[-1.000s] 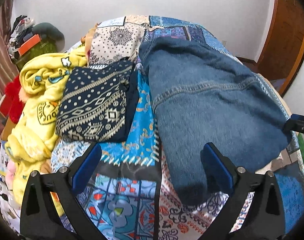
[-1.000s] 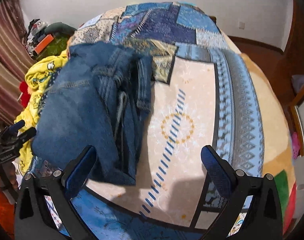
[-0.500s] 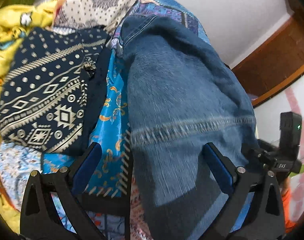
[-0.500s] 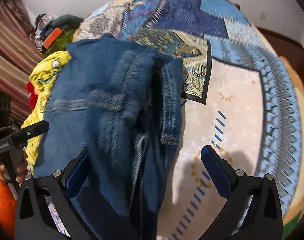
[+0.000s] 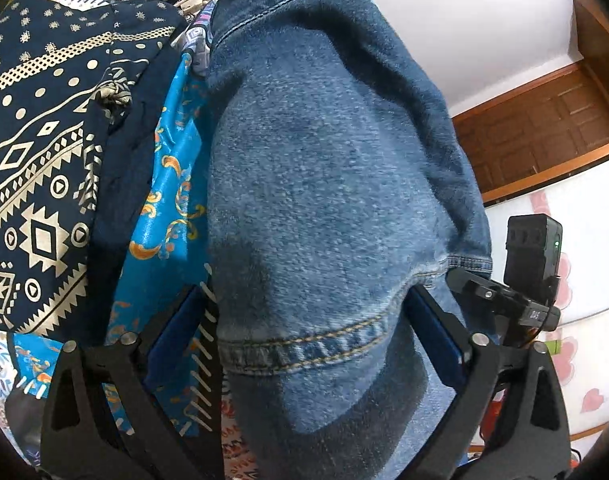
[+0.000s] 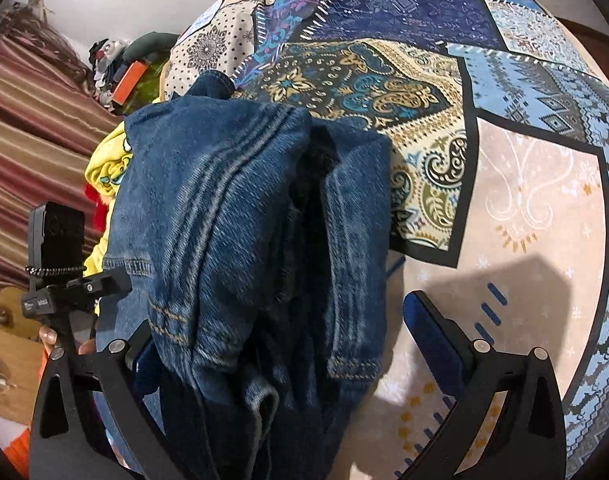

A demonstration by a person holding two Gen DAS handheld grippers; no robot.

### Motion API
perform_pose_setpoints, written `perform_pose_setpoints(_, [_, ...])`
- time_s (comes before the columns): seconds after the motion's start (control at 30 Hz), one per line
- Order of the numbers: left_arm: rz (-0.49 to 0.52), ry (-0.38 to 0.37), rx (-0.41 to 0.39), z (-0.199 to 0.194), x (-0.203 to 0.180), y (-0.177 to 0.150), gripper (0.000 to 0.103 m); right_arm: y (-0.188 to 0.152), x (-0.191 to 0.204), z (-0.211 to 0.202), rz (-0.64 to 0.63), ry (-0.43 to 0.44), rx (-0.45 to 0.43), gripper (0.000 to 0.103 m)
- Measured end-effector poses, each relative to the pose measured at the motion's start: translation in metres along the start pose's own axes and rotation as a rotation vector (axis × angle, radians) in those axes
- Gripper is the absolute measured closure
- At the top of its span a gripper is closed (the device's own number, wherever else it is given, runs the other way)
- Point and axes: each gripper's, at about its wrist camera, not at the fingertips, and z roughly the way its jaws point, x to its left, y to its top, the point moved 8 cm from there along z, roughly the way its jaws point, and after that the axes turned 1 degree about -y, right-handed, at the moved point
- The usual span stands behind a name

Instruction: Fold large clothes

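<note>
On the far left sits the navy patterned garment [image 5: 44, 168], folded and out of the way I'd guess, then the denim jacket [image 5: 324, 184] bunched on the bed [image 6: 524, 208]; the left gripper [image 5: 304, 344] has its jaws wide apart straddling the hem, and the right gripper [image 6: 280, 344] likewise spread over the folds, probably both lining up a grab

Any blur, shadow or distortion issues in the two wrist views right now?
Left wrist: strong fisheye bulge, dark corner vignette; jeans sharp, shadowed near the bottom edge. Right wrist: same distortion; slight smear on the jeans, a hard-edged shadow on the bedspread. No glare in either view.
</note>
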Motion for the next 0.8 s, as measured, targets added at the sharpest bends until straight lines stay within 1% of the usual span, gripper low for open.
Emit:
perform_pose_setpoints(0.03, [0.009,-0.008,-0.003,-0.002,-0.003,0.000,0.016,0.002,0.002,0.000,-0.003,0.011,-0.005,0.011])
perform_pose_setpoints(0.07, [0.022,-0.016,-0.006,-0.005,-0.008,0.000,0.018,0.003,0.005,-0.001,0.003,0.030,-0.006,0.022])
perform_pose_setpoints(0.13, [0.041,0.013,-0.014,-0.005,-0.017,-0.003,0.020,0.003,0.011,-0.001,0.015,0.023,-0.008,0.030])
perform_pose_setpoints(0.17, [0.045,0.023,-0.015,-0.004,-0.019,-0.003,0.022,0.003,0.013,-0.002,0.009,0.013,-0.011,0.037])
perform_pose_setpoints(0.2, [0.050,0.036,-0.022,-0.006,-0.022,-0.003,0.024,0.002,0.017,-0.006,0.006,0.002,-0.017,0.041])
perform_pose_setpoints(0.23, [0.051,0.039,-0.030,-0.008,-0.025,-0.004,0.028,0.003,0.020,-0.008,0.007,-0.003,-0.023,0.049])
perform_pose_setpoints(0.27, [0.053,0.033,-0.041,-0.012,-0.029,-0.004,0.031,0.003,0.023,-0.013,0.002,-0.004,-0.032,0.057])
perform_pose_setpoints(0.3, [0.056,0.019,-0.056,-0.016,-0.033,-0.003,0.035,0.002,0.031,-0.021,-0.007,-0.005,-0.045,0.065])
perform_pose_setpoints(0.33, [0.063,0.003,-0.070,-0.022,-0.039,-0.005,0.040,0.004,0.034,-0.025,-0.012,-0.005,-0.052,0.069])
perform_pose_setpoints(0.37, [0.072,-0.008,-0.083,-0.028,-0.043,-0.007,0.041,0.004,0.038,-0.032,-0.015,-0.008,-0.055,0.071])
perform_pose_setpoints(0.43, [0.112,0.004,-0.110,-0.040,-0.053,-0.011,0.045,0.003,0.048,-0.042,-0.042,-0.021,-0.072,0.074])
perform_pose_setpoints(0.5, [0.138,0.014,-0.142,-0.057,-0.060,-0.014,0.046,0.003,0.060,-0.049,-0.062,-0.027,-0.095,0.075])
perform_pose_setpoints(0.57, [0.139,0.005,-0.173,-0.075,-0.064,-0.012,0.046,0.006,0.072,-0.052,-0.073,-0.026,-0.116,0.076])
perform_pose_setpoints(0.67, [0.152,-0.008,-0.237,-0.112,-0.069,-0.011,0.047,0.009,0.094,-0.064,-0.113,-0.024,-0.154,0.076])
perform_pose_setpoints(0.7, [0.164,-0.007,-0.272,-0.130,-0.071,-0.009,0.047,0.011,0.103,-0.067,-0.126,-0.020,-0.165,0.076])
perform_pose_setpoints(0.8, [0.185,-0.002,-0.340,-0.171,-0.069,0.001,0.047,0.025,0.139,-0.073,-0.169,0.014,-0.214,0.076])
